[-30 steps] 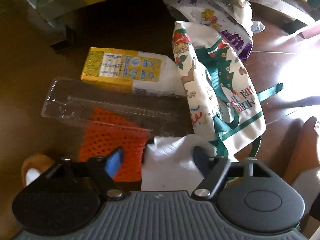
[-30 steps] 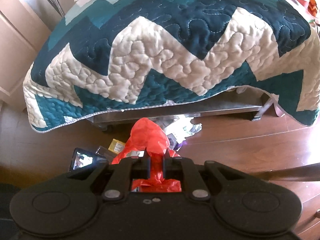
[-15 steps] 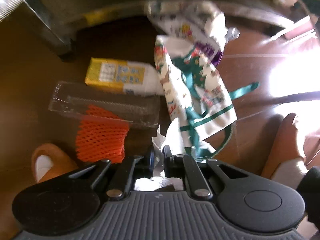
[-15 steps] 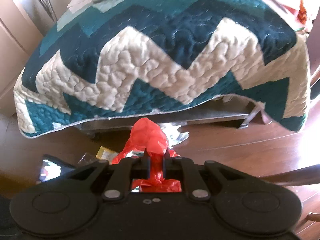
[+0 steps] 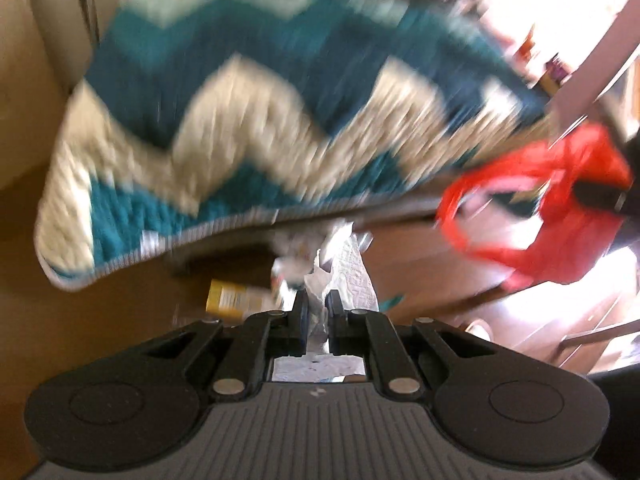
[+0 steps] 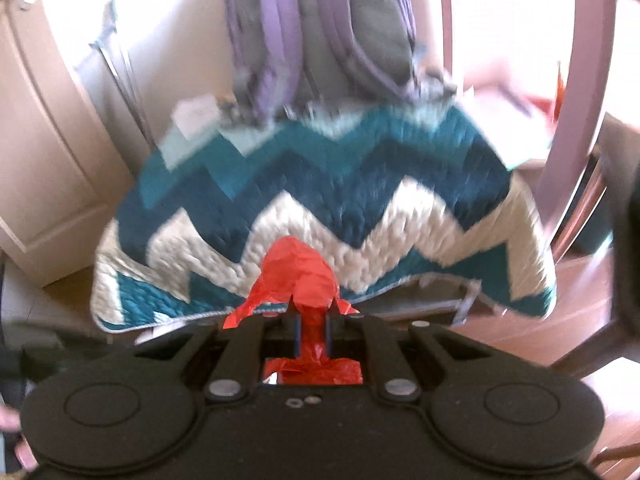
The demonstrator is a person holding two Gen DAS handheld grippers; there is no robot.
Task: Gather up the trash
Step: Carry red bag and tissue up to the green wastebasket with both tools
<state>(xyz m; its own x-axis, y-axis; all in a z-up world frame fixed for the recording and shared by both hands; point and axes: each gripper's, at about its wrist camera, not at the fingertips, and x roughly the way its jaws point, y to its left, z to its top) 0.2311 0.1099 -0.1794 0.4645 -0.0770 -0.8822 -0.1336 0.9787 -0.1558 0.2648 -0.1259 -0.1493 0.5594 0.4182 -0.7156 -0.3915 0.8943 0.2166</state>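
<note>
White crumpled paper towel (image 5: 347, 276), clamped in left gripper (image 5: 316, 312) above the floor; red plastic bag (image 6: 298, 276), clamped in right gripper (image 6: 311, 330), hanging open at left view's right; behind, chevron quilt (image 6: 320, 200); below, yellow carton (image 5: 234, 300).

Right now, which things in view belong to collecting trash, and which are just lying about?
Job:
- white paper, pinched in left tool
- red plastic bag, held by right tool
- yellow carton on the floor

Lying about:
- chevron quilt
- purple-grey bundle atop it
</note>
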